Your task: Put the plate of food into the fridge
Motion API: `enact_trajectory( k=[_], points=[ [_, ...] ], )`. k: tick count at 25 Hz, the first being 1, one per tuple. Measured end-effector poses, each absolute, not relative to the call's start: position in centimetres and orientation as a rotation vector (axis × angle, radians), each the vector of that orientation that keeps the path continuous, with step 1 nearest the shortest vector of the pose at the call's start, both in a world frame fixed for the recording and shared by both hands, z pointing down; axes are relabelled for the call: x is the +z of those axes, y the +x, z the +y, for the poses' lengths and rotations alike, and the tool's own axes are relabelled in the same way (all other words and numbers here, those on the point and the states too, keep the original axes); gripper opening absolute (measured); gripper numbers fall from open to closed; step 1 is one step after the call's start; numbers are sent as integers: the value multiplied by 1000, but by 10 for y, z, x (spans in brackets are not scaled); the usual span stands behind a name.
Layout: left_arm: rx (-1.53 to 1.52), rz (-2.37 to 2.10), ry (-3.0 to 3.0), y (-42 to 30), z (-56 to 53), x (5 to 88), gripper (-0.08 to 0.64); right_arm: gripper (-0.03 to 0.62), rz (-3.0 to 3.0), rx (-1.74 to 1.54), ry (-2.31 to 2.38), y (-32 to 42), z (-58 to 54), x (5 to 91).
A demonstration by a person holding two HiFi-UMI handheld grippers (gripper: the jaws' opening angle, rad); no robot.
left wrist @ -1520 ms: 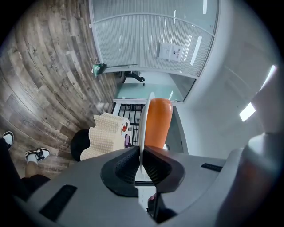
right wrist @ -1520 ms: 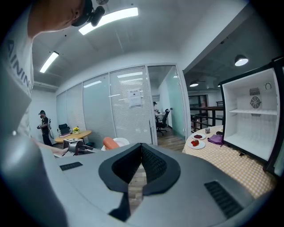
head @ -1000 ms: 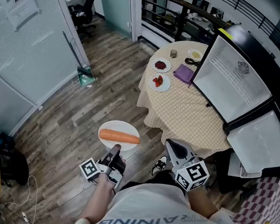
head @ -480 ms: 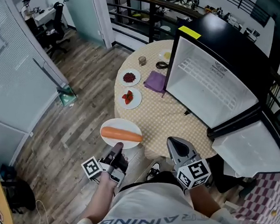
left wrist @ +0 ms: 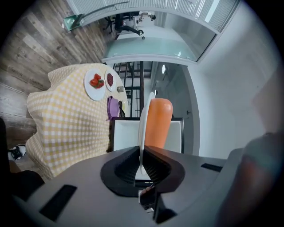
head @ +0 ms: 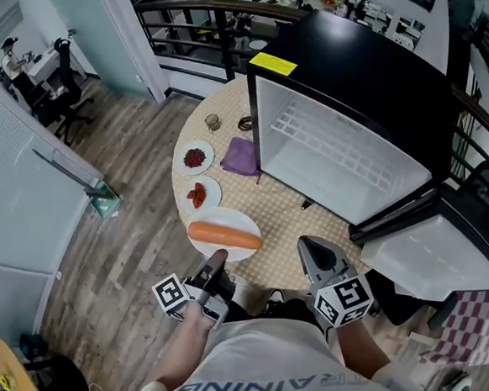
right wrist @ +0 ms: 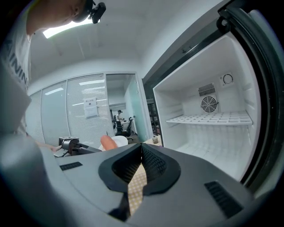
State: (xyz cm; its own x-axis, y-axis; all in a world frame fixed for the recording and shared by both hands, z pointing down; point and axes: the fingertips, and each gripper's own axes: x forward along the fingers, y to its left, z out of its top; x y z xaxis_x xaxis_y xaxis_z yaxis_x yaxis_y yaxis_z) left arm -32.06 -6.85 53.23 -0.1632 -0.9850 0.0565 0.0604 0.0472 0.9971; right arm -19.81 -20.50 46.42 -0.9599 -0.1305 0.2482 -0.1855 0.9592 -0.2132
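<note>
A white plate [head: 224, 235] carries one long orange piece of food [head: 225, 234] and hovers over the near edge of the round table [head: 292, 228]. My left gripper [head: 215, 260] is shut on the plate's near rim. In the left gripper view the plate [left wrist: 142, 128] stands edge-on between the jaws, the orange food [left wrist: 157, 122] beside it. My right gripper [head: 317, 253] hangs right of the plate, shut and empty, its tips [right wrist: 141, 148] facing the open fridge [right wrist: 213, 128]. The fridge [head: 341, 152] stands on the table, its white inside bare.
On the checked cloth lie two small plates of red food [head: 196, 157] [head: 202, 194], a purple cloth [head: 241, 156] and a cup [head: 212, 122]. The fridge door [head: 443, 248] swings open at right. One wire shelf [right wrist: 208, 119] crosses the fridge. A railing [head: 200, 10] runs behind.
The view has swung toward the fridge. The plate, held by the left gripper, went from over the wooden floor to over the table's near edge. Both grippers stay shut.
</note>
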Motion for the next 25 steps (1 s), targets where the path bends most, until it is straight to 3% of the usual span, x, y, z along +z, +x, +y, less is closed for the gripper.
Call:
enact_trajectory(
  k=[13, 25],
  points=[
    [-954, -1014, 1269, -344, -178, 556, 26, 20, -2708, 408, 884, -178, -230, 471],
    [-791, -954, 1312, -335, -255, 600, 26, 20, -2590, 459, 1140, -170, -213, 482]
  ],
)
